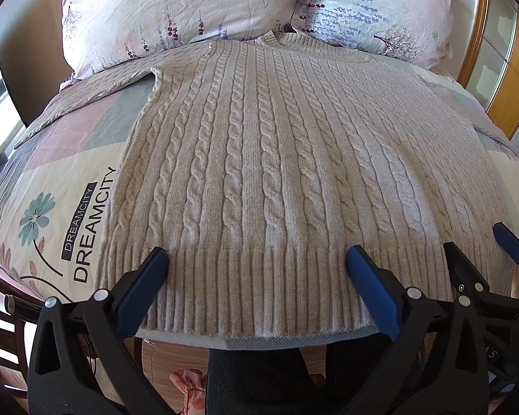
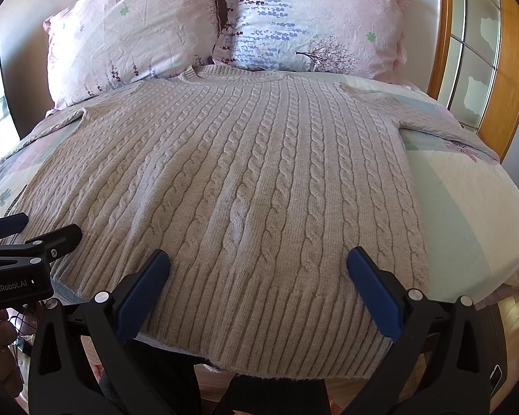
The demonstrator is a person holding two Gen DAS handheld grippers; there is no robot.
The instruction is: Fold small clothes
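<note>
Beige cable-knit sweater (image 1: pixel 259 159), spread flat on a pastel patchwork-print bedspread (image 1: pixel 62 186), collar toward two pink floral pillows (image 2: pixel 128 41), ribbed hem at the near bed edge; left gripper (image 1: pixel 257 259) and right gripper (image 2: pixel 258 259) both gaping wide above the hem, holding nothing.

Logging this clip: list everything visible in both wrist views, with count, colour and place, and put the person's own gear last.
Sweater: one, beige cable-knit, spread flat on the bed, collar toward the pillows, hem at the near edge.
Pillows: two, pink floral, at the head of the bed.
Bedsheet: one, pastel patchwork with a teal flower and DREAMCITY print, under the sweater.
Wooden frame with glass panes: one, orange-brown, right of the bed.
Left gripper: one, black with blue pads, open over the hem.
Right gripper: one, black with blue pads, open over the hem.
</note>
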